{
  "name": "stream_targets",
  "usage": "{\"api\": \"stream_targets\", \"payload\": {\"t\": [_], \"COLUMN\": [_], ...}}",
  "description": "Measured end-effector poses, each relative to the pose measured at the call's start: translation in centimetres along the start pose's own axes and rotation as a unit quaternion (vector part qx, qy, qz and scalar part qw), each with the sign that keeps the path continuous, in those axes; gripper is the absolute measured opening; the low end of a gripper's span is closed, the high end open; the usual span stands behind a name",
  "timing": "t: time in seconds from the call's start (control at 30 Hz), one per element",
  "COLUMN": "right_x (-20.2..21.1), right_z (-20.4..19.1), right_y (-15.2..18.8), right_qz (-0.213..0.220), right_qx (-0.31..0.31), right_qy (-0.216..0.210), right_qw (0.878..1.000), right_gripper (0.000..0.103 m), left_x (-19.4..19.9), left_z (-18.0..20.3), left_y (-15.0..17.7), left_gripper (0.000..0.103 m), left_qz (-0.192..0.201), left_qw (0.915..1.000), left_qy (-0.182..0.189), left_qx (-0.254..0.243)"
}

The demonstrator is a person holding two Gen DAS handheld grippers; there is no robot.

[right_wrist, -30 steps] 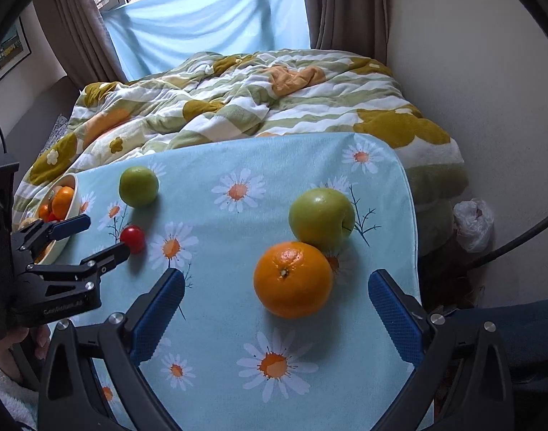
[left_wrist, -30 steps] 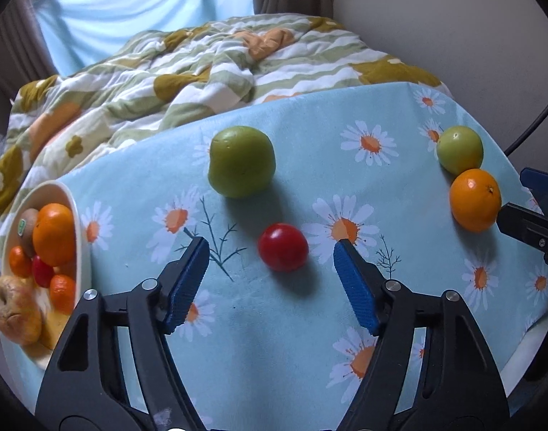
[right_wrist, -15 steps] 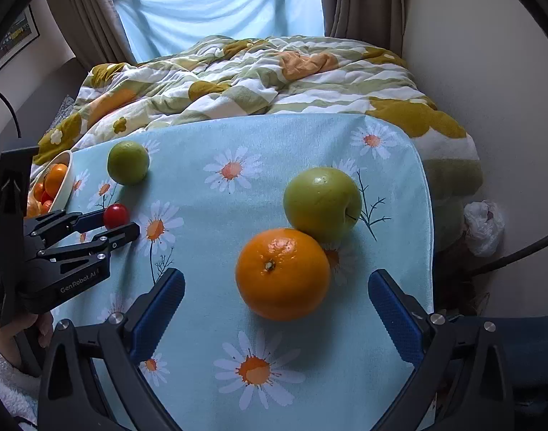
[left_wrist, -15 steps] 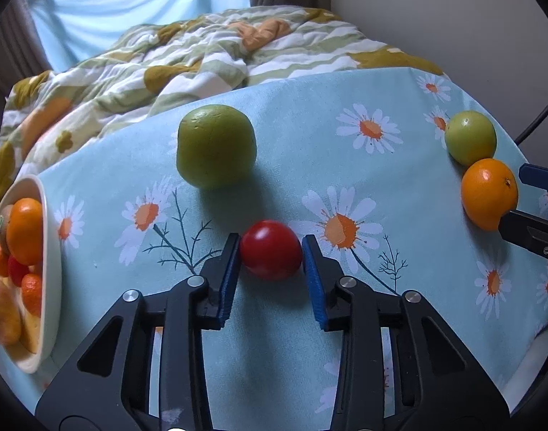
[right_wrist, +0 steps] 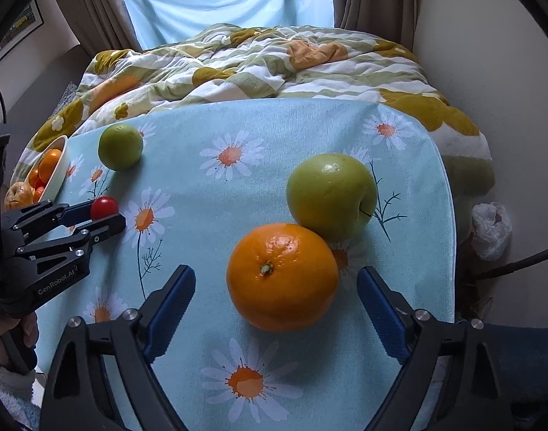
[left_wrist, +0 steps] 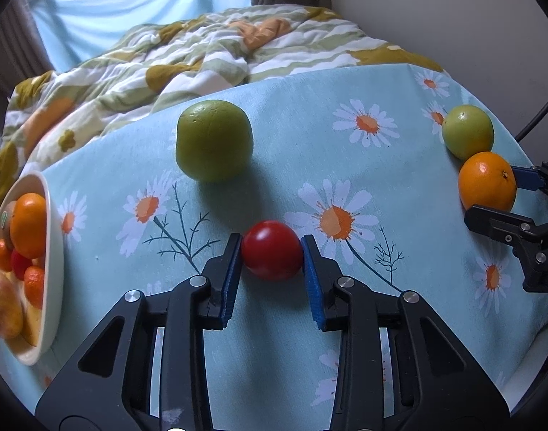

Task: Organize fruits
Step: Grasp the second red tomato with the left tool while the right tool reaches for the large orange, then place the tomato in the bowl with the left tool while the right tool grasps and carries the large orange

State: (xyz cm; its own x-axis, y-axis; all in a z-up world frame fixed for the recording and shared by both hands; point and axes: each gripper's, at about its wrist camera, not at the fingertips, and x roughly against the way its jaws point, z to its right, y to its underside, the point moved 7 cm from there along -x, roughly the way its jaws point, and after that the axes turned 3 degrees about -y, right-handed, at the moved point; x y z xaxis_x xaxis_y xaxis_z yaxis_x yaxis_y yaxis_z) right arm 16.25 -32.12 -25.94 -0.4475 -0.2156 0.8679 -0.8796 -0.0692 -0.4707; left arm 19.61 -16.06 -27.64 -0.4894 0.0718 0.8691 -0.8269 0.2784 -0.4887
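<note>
My left gripper (left_wrist: 272, 251) is shut on a small red tomato (left_wrist: 272, 249) that rests on the daisy tablecloth (left_wrist: 346, 143); it also shows in the right wrist view (right_wrist: 104, 207). A green fruit (left_wrist: 214, 140) lies just beyond it. A white bowl (left_wrist: 53, 251) with oranges, small red fruits and a brownish apple stands at the left. My right gripper (right_wrist: 275, 287) is open, its blue pads either side of an orange (right_wrist: 282, 276) without touching. A green apple (right_wrist: 331, 194) touches the orange behind it.
A rumpled green, white and mustard quilt (right_wrist: 256, 61) lies on the bed beyond the table. A wall (right_wrist: 489, 72) runs along the right. The table's right edge (right_wrist: 448, 215) drops off beside a white plastic bag (right_wrist: 491, 230).
My left gripper moved forward and closed its pads onto the red tomato. My right gripper moved closer to the orange and stayed open.
</note>
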Motion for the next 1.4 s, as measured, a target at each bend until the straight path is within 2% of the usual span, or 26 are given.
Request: {"api": "stream_targets", "payload": {"t": [0.2,0.23,0.53,0.9,1.13,1.4], "right_x": [-0.4,-0.4,0.8,3.3,4.7,5.8], "right_z": [0.1,0.2,-0.2,-3.1,-7.2,-14.3], "right_y": [0.0,0.0,0.1,-0.9,-2.3,-4.2], "right_qz": [-0.007,-0.006,0.0,0.016,0.026,0.037], "right_qx": [0.011,0.012,0.01,0.039,0.076,0.111], "right_qy": [0.011,0.01,0.003,-0.016,-0.039,-0.07], "right_qw": [1.0,1.0,1.0,0.999,0.996,0.991], "right_gripper": [0.057,0.057,0.056,0.056,0.056,0.056], "left_x": [0.3,0.4,2.8,7.8,10.9,14.4], "left_z": [-0.2,-0.2,-0.6,-2.0,-4.7,-10.9], "left_y": [0.3,0.4,0.3,-0.3,-0.3,-0.2], "left_gripper": [0.039,0.039,0.039,0.039,0.039,0.039], "left_qz": [0.002,0.002,0.02,0.052,0.072,0.091], "left_qw": [1.0,1.0,0.9997,0.9977,0.9947,0.9906], "left_qy": [0.001,0.001,0.0,-0.016,-0.019,-0.035], "left_qx": [0.002,0.002,0.012,0.04,0.07,0.096]}}
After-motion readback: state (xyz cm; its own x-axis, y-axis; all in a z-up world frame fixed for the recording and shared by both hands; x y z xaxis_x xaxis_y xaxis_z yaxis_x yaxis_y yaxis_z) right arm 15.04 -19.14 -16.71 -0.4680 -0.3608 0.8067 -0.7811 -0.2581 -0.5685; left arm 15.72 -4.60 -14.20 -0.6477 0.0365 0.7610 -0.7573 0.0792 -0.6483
